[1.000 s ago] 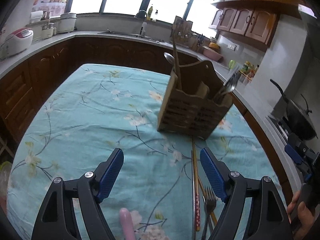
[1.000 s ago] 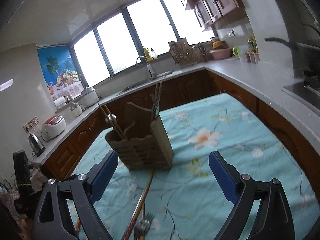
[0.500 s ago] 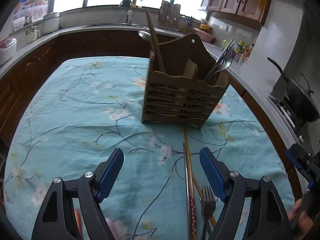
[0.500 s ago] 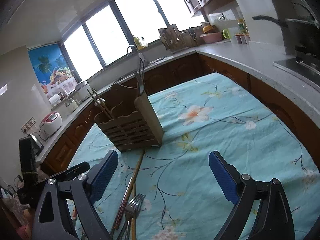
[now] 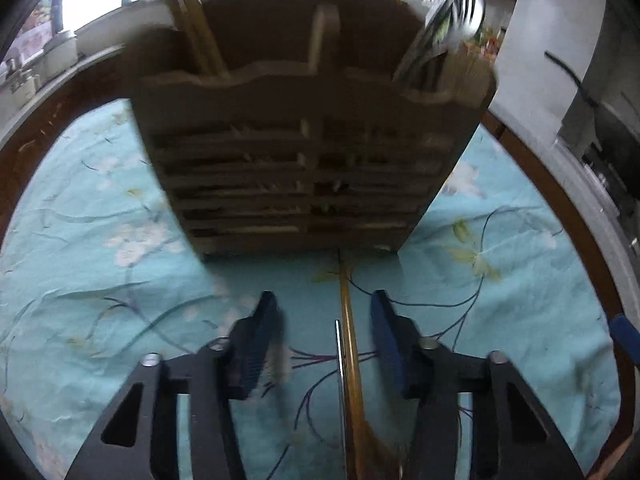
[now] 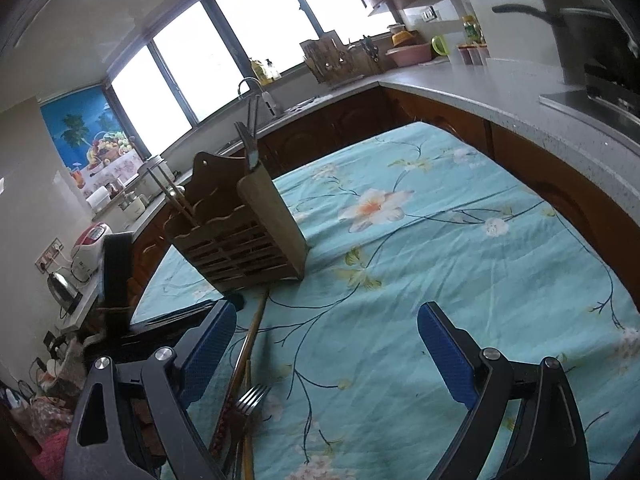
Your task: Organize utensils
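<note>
A wooden utensil holder (image 5: 304,160) stands on the teal flowered tablecloth, close in front of my left gripper (image 5: 323,300). It holds forks (image 5: 460,0) at the right and chopsticks (image 5: 192,20) at the left. A wooden chopstick (image 5: 347,312) and a metal one (image 5: 338,360) lie on the cloth between the left jaws, nearer the right pad. The jaws are closing and the pads stand clear of both sticks. My right gripper (image 6: 328,312) hovers open and empty over the cloth, with the loose chopsticks (image 6: 248,344) and a fork (image 6: 250,400) by its left finger and the holder (image 6: 248,240) beyond.
The tablecloth (image 6: 460,240) covers the table, with open cloth right of the holder. A grey counter (image 6: 520,92) with brown cabinets curves around it. A stove with a dark pan (image 6: 592,40) sits at the right, a rice cooker (image 6: 90,240) and a kettle (image 6: 60,288) at the left.
My left gripper has moved forward and down to the holder's foot, and its jaws have narrowed around the loose chopsticks. The right gripper has sunk a little and stays open.
</note>
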{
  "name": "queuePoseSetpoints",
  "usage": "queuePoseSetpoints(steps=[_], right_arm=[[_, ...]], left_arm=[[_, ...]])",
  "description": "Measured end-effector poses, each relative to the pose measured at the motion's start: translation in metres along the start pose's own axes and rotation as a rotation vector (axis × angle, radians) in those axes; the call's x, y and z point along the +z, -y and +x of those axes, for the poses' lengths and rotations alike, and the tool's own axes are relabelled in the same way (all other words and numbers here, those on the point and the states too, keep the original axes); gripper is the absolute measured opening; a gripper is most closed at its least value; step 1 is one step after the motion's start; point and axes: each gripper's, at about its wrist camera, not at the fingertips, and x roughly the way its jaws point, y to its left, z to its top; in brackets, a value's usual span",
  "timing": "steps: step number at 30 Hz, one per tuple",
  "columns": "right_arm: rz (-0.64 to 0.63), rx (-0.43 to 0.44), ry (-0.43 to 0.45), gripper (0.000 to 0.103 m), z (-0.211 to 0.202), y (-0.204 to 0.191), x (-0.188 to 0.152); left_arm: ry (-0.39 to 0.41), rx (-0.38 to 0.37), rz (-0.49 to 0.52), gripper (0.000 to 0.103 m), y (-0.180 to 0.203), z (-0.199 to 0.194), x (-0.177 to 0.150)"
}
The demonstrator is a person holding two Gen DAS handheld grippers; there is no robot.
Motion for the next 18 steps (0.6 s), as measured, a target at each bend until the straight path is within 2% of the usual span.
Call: queuePoseSetpoints(steps=[1, 4, 7, 14, 16, 18], right_arm=[[0.004, -0.002, -0.004, 0.093, 0.002, 0.001, 0.000], [0.016, -0.002, -0.012, 0.093, 0.005, 0.003, 0.000], [0.021, 0.004, -0.018, 0.093, 0.008, 0.002, -0.001], [-0.033, 0.049, -0.049, 0.093, 0.016, -0.019, -0.007], [-0.067, 0.065, -0.060, 0.089, 0.020, -0.029, -0.011], [-0.111, 0.069, -0.096, 0.077, 0.028, -0.042, -0.016]], left_arm=[[-0.024, 0.007, 0.011, 0.027, 0.001, 0.007, 0.000], [-0.025, 0.049, 0.070, 0.017, 0.004, 0.009, -0.004], [-0.033, 0.042, 0.076, 0.011, -0.005, 0.001, -0.013], [-0.052, 0.013, 0.019, 0.010, -0.049, -0.036, -0.050], [-0.061, -0.021, -0.025, 0.010, -0.065, -0.049, -0.061], [-0.065, -0.042, -0.068, 0.010, -0.075, -0.055, -0.066]])
